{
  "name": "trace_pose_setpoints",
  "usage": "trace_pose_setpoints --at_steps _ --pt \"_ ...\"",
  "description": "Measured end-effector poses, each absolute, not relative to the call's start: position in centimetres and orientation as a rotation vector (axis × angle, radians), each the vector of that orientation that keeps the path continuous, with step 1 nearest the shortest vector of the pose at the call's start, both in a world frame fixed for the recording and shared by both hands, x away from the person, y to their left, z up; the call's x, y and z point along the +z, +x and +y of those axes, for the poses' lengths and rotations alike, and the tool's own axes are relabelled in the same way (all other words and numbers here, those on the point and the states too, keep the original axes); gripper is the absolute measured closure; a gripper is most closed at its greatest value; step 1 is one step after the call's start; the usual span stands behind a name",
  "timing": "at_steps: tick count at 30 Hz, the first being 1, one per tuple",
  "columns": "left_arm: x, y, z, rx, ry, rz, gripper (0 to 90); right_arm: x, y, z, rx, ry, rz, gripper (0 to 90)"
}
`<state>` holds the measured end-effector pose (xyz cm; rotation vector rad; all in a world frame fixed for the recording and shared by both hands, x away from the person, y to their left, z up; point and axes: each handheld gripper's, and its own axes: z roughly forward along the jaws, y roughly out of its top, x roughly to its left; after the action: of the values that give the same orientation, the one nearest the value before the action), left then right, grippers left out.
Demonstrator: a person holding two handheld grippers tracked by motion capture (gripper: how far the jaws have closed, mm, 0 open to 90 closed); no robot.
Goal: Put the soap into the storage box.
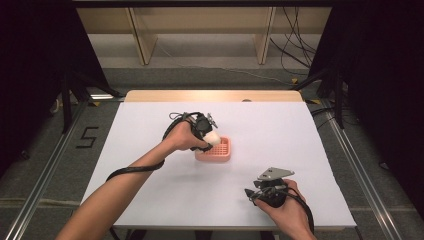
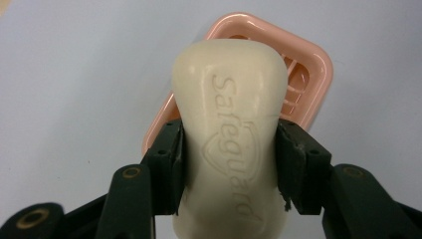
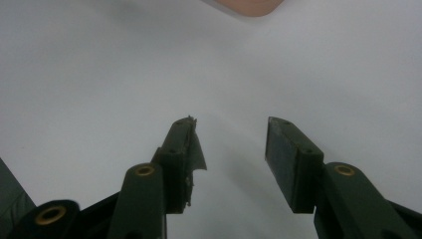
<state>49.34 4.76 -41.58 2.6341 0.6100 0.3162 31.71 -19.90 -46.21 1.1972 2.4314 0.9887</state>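
Observation:
A cream bar of soap (image 2: 230,124) stamped "Safeguard" is clamped between the jaws of my left gripper (image 2: 230,159), which is shut on it. The soap (image 1: 212,137) hangs just above the left part of a pink soap dish (image 1: 220,151) with a slotted floor, seen behind it as the pink soap dish (image 2: 308,74). My left gripper (image 1: 206,135) is at the table's middle. My right gripper (image 1: 253,192) rests near the front right of the table, open, and my right gripper (image 3: 230,149) has nothing between its jaws. A corner of the dish (image 3: 249,6) shows at the top.
The table (image 1: 150,130) has a white top with a wooden strip at its far edge. Wooden shelf legs (image 1: 142,40) and cables (image 1: 295,50) stand on the floor beyond. Metal rails (image 1: 45,175) run along both sides.

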Motion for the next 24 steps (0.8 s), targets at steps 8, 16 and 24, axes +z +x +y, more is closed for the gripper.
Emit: trace_pose_setpoints --at_steps 8,16,24 --pt "-41.81 49.5 4.63 0.316 2.632 0.605 49.3 -46.12 31.7 -19.94 0.977 1.194 2.443 55.5" --pt "-41.99 49.65 4.51 0.32 2.632 0.591 49.2 -46.27 31.77 -19.97 0.98 1.172 2.44 55.4" --pt "-42.23 49.75 4.35 0.324 2.631 0.59 49.2 -46.31 31.78 -19.94 0.988 1.176 2.434 55.5"
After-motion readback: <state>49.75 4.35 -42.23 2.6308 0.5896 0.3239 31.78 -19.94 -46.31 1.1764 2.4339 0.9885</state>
